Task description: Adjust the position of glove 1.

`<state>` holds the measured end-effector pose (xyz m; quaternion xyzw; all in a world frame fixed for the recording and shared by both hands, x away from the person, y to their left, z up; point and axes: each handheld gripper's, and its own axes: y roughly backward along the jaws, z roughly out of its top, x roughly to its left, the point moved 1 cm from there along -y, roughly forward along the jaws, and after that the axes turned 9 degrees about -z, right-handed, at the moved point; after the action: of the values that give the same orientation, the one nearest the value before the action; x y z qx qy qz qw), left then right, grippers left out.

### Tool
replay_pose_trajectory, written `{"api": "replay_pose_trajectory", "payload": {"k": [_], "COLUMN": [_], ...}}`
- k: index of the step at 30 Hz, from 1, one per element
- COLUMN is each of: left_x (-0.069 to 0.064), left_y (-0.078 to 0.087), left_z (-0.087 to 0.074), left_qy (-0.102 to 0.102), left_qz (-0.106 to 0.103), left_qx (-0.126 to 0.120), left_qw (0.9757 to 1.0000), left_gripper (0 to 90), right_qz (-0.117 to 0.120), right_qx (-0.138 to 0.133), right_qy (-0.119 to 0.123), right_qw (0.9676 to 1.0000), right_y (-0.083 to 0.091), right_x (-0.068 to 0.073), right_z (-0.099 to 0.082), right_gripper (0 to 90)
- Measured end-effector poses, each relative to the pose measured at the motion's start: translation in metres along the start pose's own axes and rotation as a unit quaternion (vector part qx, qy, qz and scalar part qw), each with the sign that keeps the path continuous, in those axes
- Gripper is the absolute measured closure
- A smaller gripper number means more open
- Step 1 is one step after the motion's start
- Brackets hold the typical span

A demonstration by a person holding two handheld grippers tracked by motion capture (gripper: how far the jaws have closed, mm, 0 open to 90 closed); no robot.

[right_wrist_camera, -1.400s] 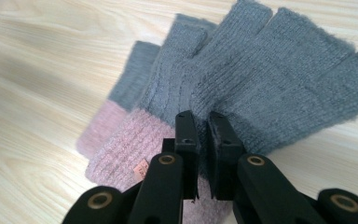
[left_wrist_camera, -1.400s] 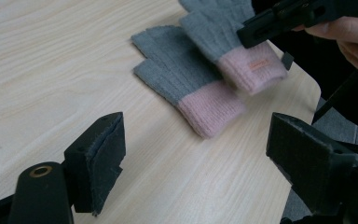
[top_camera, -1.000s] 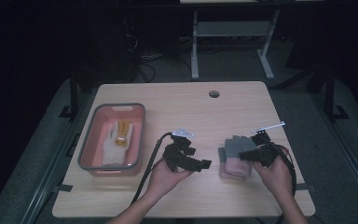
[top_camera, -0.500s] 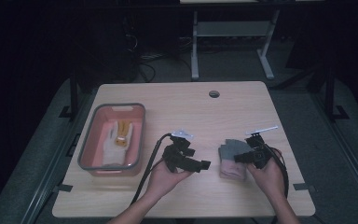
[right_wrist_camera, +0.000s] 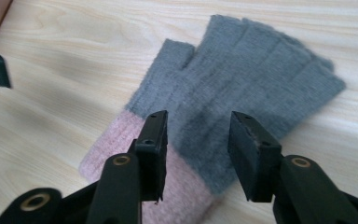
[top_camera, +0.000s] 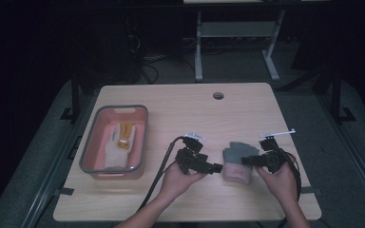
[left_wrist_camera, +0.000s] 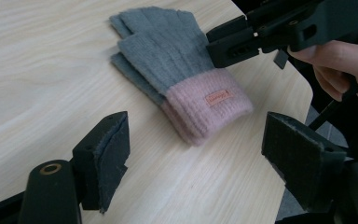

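This looks like a lab or recording room rather than a home. The pale wood-grain rectangular surface (top_camera: 171,104) has a round cable hole (top_camera: 218,95) and stands on a dark grey floor (top_camera: 38,190), lit alone while all around is dark. Beyond the jaws, at the far side, a white metal frame (top_camera: 198,52) of another desk stands among loose black cables (top_camera: 145,59).

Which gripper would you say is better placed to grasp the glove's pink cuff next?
Probably the left gripper: its open jaws already bracket the pink cuff, while the right gripper hovers over the grey part.
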<state>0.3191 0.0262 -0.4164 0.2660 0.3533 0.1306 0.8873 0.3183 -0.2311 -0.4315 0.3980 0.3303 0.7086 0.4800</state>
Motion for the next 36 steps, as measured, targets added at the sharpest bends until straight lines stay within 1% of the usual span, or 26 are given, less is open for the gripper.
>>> {"api": "replay_pose_trajectory", "payload": {"k": [3, 6, 7, 9, 13, 14, 15, 21, 24, 25, 26, 27, 29, 31, 32, 34, 36], "left_x": [0.002, 0.005, 0.006, 0.008, 0.011, 0.012, 0.013, 0.017, 0.020, 0.021, 0.022, 0.023, 0.023, 0.023, 0.024, 0.025, 0.025], "left_y": [-0.009, -0.019, -0.022, -0.027, -0.037, -0.039, -0.042, -0.055, -0.060, -0.061, -0.062, -0.063, -0.065, -0.066, -0.067, -0.068, -0.068], "left_z": [0.001, 0.002, 0.002, 0.003, 0.003, 0.002, 0.002, 0.000, -0.001, -0.001, -0.001, -0.001, -0.002, -0.002, -0.002, -0.003, -0.003], "left_qy": [0.011, 0.022, 0.027, 0.033, 0.042, 0.047, 0.047, 0.066, 0.075, 0.080, 0.084, 0.086, 0.087, 0.089, 0.091, 0.093, 0.096], "left_qz": [-0.011, -0.016, -0.018, -0.017, -0.019, -0.019, -0.019, -0.020, -0.019, -0.015, -0.013, -0.015, -0.016, -0.017, -0.017, -0.019, -0.019], "left_qx": [0.005, 0.006, 0.008, 0.009, 0.009, 0.011, 0.014, 0.020, 0.024, 0.023, 0.024, 0.025, 0.026, 0.026, 0.026, 0.029, 0.027], "left_qw": [0.9999, 0.9996, 0.9995, 0.9993, 0.9989, 0.9986, 0.9986, 0.9974, 0.9967, 0.9964, 0.9961, 0.9959, 0.9957, 0.9955, 0.9954, 0.9950, 0.9949], "left_gripper": [26.4, 28.9, 29.1, 29.9, 31.7, 32.0, 32.5, 34.1, 36.1, 37.1, 37.3, 37.3, 37.9, 38.8, 39.4, 39.6, 41.2], "right_qz": [0.004, 0.010, 0.013, 0.016, 0.031, 0.032, 0.033, 0.047, 0.052, 0.054, 0.054, 0.057, 0.058, 0.060, 0.059, 0.061, 0.070], "right_qx": [-0.006, -0.012, -0.010, -0.014, -0.024, -0.024, -0.023, -0.022, -0.021, -0.022, -0.022, -0.024, -0.023, -0.024, -0.024, -0.021, -0.021], "right_qy": [-0.009, -0.015, -0.020, -0.020, -0.031, -0.031, -0.032, -0.049, -0.051, -0.057, -0.055, -0.058, -0.059, -0.066, -0.063, -0.069, -0.079], "right_qw": [0.9999, 0.9998, 0.9997, 0.9996, 0.9987, 0.9987, 0.9987, 0.9975, 0.9971, 0.9967, 0.9968, 0.9964, 0.9963, 0.9957, 0.9959, 0.9955, 0.9942], "right_y": [0.002, 0.004, 0.004, 0.004, 0.004, 0.003, 0.002, -0.003, -0.007, -0.008, -0.009, -0.009, -0.010, -0.012, -0.013, -0.016, -0.019], "right_x": [-0.005, -0.010, -0.012, -0.015, -0.020, -0.021, -0.022, -0.027, -0.028, -0.027, -0.029, -0.029, -0.030, -0.030, -0.030, -0.031, -0.032], "right_z": [-0.003, -0.007, -0.008, -0.009, -0.013, -0.015, -0.016, -0.020, -0.022, -0.022, -0.023, -0.023, -0.024, -0.025, -0.026, -0.027, -0.030], "right_gripper": [54.5, 53.4, 53.2, 52.2, 50.2, 50.1, 49.8, 48.6, 48.2, 48.1, 48.0, 48.0, 47.8, 47.5, 47.4, 47.2, 47.0]}}
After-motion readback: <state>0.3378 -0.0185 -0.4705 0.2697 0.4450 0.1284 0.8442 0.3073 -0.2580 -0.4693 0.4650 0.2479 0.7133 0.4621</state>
